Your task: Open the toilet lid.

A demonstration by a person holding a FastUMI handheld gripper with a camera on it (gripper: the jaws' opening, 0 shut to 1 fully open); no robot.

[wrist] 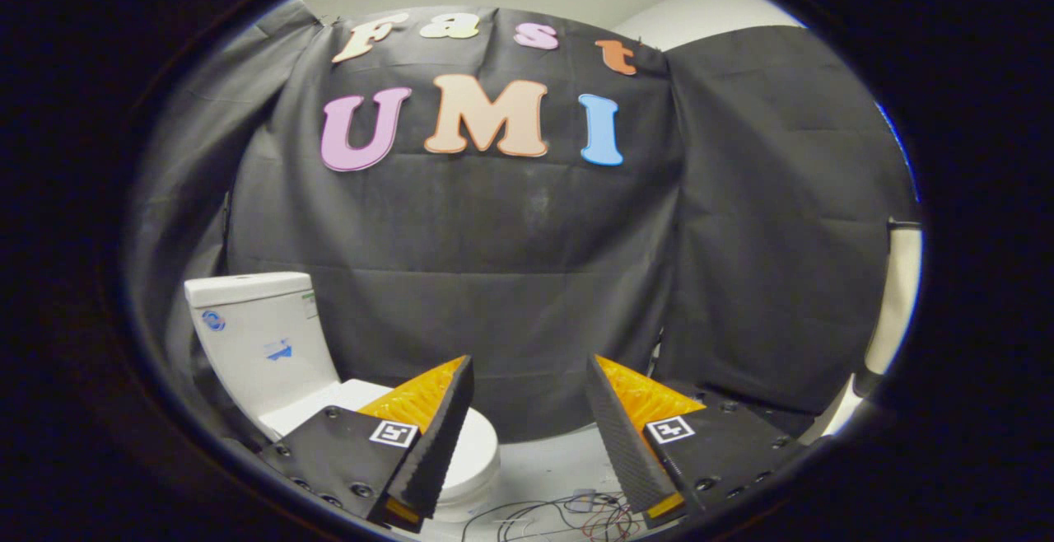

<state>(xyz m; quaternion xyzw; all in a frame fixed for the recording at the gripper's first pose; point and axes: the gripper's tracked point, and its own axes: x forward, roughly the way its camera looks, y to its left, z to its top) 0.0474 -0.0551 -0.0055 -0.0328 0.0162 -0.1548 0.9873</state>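
Observation:
A white toilet stands low and to the left, beyond my fingers. Its tank (257, 343) rises against the black cloth wall, and the closed lid (476, 453) lies flat over the bowl, partly hidden behind my left finger (435, 435). My gripper (529, 377) is open, with a wide gap and nothing between the orange-and-black fingers. It hangs above and in front of the toilet, well apart from the lid. The right finger (624, 435) points at the cloth wall.
Loose thin wires (568, 513) lie on the pale floor just ahead of the fingers, right of the bowl. Black cloth (527, 278) encloses the booth at the back and on both sides. A white upright object (893, 303) stands at the far right.

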